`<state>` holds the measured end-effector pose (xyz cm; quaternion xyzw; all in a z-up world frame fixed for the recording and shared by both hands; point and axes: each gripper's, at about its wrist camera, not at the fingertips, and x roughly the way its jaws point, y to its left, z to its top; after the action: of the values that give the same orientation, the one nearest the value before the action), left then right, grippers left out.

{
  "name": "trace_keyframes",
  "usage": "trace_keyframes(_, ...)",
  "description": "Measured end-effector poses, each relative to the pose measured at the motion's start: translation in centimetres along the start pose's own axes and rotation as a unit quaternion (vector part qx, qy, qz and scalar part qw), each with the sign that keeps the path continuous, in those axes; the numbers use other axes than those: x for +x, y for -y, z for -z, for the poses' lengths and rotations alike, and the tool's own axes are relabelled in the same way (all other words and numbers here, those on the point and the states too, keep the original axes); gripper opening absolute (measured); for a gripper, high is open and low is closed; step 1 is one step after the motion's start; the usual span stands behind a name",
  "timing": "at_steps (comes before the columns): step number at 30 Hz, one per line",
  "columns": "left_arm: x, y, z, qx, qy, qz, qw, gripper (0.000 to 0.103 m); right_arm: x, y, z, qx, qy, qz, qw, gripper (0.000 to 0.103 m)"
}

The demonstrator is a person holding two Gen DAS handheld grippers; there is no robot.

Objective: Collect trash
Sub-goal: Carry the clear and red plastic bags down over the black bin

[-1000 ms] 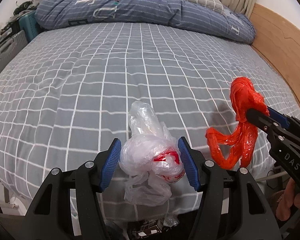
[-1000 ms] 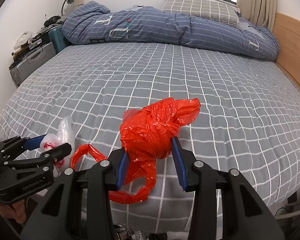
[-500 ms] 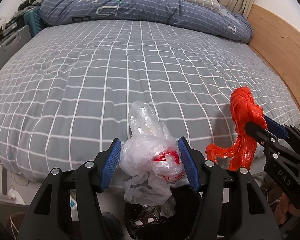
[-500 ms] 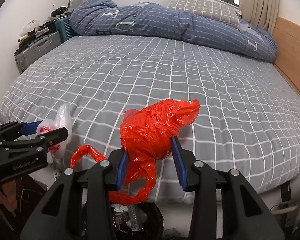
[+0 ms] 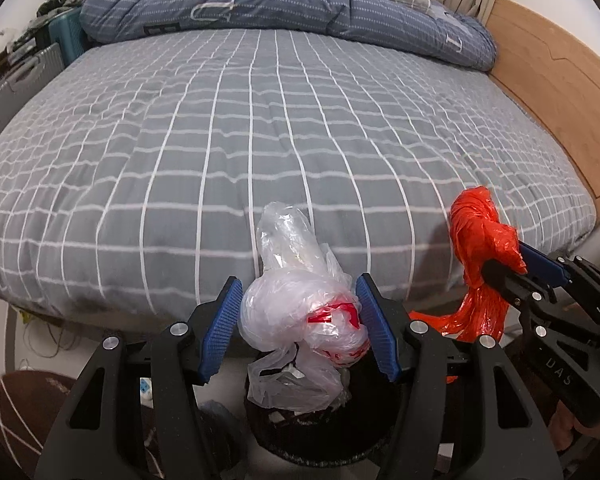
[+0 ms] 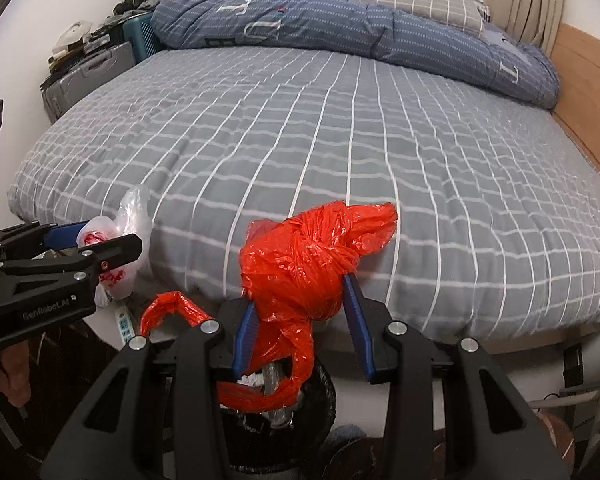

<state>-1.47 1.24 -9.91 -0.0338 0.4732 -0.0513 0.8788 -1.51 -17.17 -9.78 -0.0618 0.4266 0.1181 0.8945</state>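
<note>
My left gripper [image 5: 298, 312] is shut on a crumpled clear plastic bag [image 5: 300, 312] with red print; its loose end hangs down over a dark round trash bin [image 5: 320, 432] on the floor. My right gripper [image 6: 300, 312] is shut on a knotted red plastic bag [image 6: 300, 264], whose handles dangle into the same bin [image 6: 316, 396]. In the left wrist view the red bag [image 5: 480, 240] and right gripper [image 5: 512, 272] are at the right. In the right wrist view the clear bag [image 6: 116, 240] and left gripper [image 6: 104, 244] are at the left. Both hang past the bed's foot edge.
A bed with a grey checked cover [image 5: 280, 120] fills the view ahead, a blue duvet [image 5: 280, 4] and pillow at its far end. A wooden bed frame [image 5: 560, 92] runs along the right. Suitcases [image 6: 92, 72] stand at the left; a power strip [image 6: 124, 320] lies on the floor.
Both grippers have drawn back from over the bed to beyond its foot edge, each still holding its bag. The trash bin has come into view beneath them.
</note>
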Motion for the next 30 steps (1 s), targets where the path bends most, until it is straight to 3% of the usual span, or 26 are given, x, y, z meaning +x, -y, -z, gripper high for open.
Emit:
trace_keyframes(15, 0.9, -0.2, 4.2, -0.016, -0.047, 0.014, 0.9987, 0.058, 1.0, -1.3, 4.9, 0.005, -0.058, -0.015, 0.998, 0.038)
trace_keyframes(30, 4.5, -1.5, 6.7, -0.02, -0.1, 0.0, 0.9947, 0.058, 5.4, -2.0, 8.5, 0.019, -0.169, -0.035, 0.985, 0.038)
